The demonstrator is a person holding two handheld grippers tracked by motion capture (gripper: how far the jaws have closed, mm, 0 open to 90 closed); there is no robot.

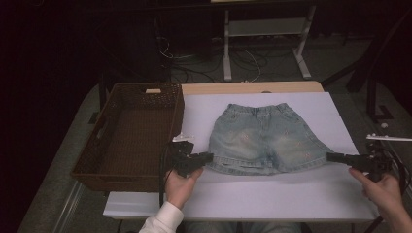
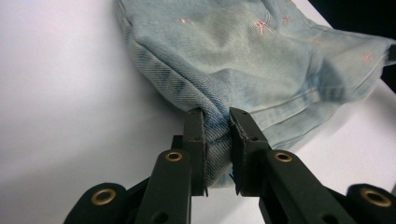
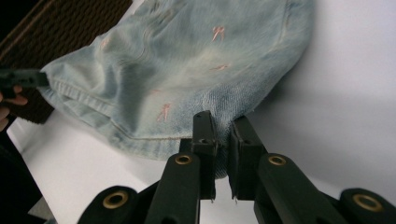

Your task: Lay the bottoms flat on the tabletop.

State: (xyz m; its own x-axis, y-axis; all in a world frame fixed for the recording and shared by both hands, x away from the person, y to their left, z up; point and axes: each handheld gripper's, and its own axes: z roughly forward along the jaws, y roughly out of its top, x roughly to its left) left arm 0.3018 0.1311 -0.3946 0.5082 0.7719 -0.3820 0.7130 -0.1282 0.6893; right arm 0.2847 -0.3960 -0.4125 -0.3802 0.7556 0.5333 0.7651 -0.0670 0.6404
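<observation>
Denim shorts [image 1: 265,137] lie flat on the white tabletop [image 1: 291,194], waistband away from us, leg hems toward us. Light-wash denim, small pink embroidered marks across the front. All positions below are given relative to the shorts.

Left tongs [image 1: 206,157]: at the outer hem corner of the shorts' left leg. In the left gripper view the jaws are nearly closed, with a fold of the side seam and hem pinched between them [image 2: 217,140]. Fabric bunches up into the jaws and the rest of the leg fans out beyond them.

Right tongs [image 1: 334,157]: at the outer hem corner of the shorts' right leg, mirror of the left. In the right gripper view the jaws are narrow too, clamped on the hem edge [image 3: 222,149]. Denim sits between the pads, the stitched hem line runs off to the left of the jaws.

So we've got both tongs holding the shorts, one per bottom corner, shorts stretched between them. The hem looks slightly raised at the two corners; the middle and the waistband rest on the tabletop.

Our left hand [image 1: 180,187] sits just near-side of the shorts' left corner, white sleeve cuff showing. Right hand [image 1: 384,191] is well off the right corner, near the tabletop edge.

Brown wicker basket [image 1: 104,150] sits just beside the shorts on the left, behind the left tongs.
</observation>
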